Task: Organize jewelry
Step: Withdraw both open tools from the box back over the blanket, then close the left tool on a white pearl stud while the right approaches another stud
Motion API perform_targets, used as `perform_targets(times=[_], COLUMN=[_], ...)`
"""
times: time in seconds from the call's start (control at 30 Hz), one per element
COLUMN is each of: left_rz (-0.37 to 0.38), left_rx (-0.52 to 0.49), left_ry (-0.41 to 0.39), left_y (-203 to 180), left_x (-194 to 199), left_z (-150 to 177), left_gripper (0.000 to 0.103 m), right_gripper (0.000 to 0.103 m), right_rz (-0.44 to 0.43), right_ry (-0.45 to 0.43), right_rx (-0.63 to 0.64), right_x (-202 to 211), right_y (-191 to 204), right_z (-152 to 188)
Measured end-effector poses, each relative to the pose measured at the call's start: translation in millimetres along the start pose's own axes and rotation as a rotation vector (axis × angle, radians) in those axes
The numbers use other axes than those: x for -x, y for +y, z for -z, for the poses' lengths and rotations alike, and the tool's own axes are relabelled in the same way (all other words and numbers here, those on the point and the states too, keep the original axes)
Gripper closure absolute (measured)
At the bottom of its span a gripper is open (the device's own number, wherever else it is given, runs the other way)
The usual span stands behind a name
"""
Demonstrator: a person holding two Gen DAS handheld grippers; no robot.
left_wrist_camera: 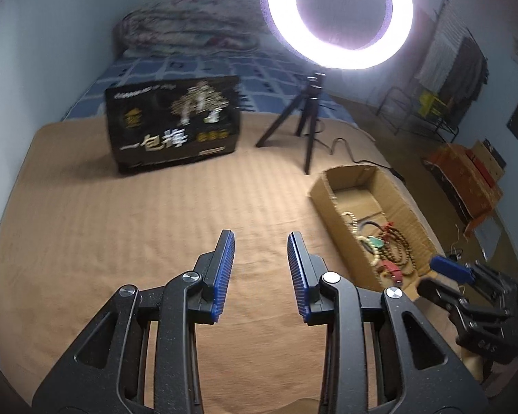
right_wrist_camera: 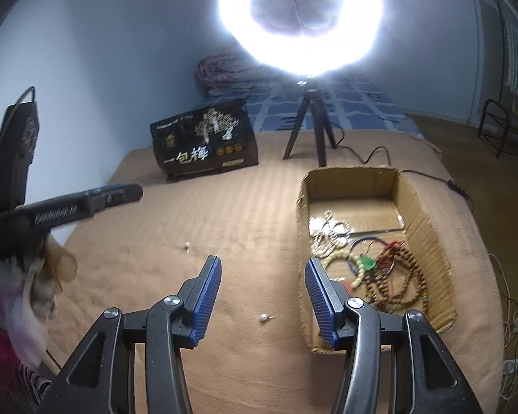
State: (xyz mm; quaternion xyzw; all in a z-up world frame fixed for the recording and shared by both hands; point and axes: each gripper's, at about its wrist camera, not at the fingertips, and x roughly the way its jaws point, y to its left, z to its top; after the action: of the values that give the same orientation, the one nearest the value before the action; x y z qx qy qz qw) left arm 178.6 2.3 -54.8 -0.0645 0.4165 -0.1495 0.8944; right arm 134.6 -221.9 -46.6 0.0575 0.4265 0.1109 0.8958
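An open cardboard box (right_wrist_camera: 410, 207) lies on the tan blanket (right_wrist_camera: 224, 227) and holds a heap of bead necklaces and bracelets (right_wrist_camera: 390, 272); it also shows in the left wrist view (left_wrist_camera: 331, 203) with its beads (left_wrist_camera: 390, 245). A small pearl earring (right_wrist_camera: 266, 317) lies on the blanket between my right fingers, and another (right_wrist_camera: 187, 245) lies farther left. My right gripper (right_wrist_camera: 262, 276) is open and empty above the blanket, just left of the box. My left gripper (left_wrist_camera: 260, 255) is open and empty over bare blanket. The right gripper (left_wrist_camera: 452, 269) shows at the box's near end.
A black printed box (left_wrist_camera: 176, 127) stands at the back of the blanket. A ring light (left_wrist_camera: 338, 13) on a small tripod (left_wrist_camera: 307, 120) stands beside it, its cable trailing right. Behind are a blue checked bed and folded quilt (left_wrist_camera: 186, 24). The floor drops off right of the blanket.
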Motion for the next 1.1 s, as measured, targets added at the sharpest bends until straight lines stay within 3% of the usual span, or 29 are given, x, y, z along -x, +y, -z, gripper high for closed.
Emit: perform_targets(times=[0.23, 0.37, 0.6, 0.77, 1.1], left_rz=[0.002, 0.010, 0.032, 0.039, 0.046], left_rx=[0.093, 0.096, 0.058, 0.021, 0.001], left_ry=[0.047, 0.081, 0.144, 0.182, 0.209], left_y=[46, 54, 52, 48, 52], left_x=[-17, -31, -56, -73, -98], left_z=[10, 16, 29, 39, 47], left_gripper=[0.071, 0.071, 0.071, 0.071, 0.071], right_gripper=[0.050, 0.051, 0.063, 0.072, 0.075], right_rz=[-0.031, -0.040, -0.046, -0.016, 0.119], right_ry=[0.034, 0.051, 0.054, 0.061, 0.067], right_rx=[0.014, -0.016, -0.079, -0.083, -0.058], right_x=[-13, -23, -40, -57, -84], right_y=[17, 21, 20, 23, 28], right_z=[22, 40, 65, 75, 79])
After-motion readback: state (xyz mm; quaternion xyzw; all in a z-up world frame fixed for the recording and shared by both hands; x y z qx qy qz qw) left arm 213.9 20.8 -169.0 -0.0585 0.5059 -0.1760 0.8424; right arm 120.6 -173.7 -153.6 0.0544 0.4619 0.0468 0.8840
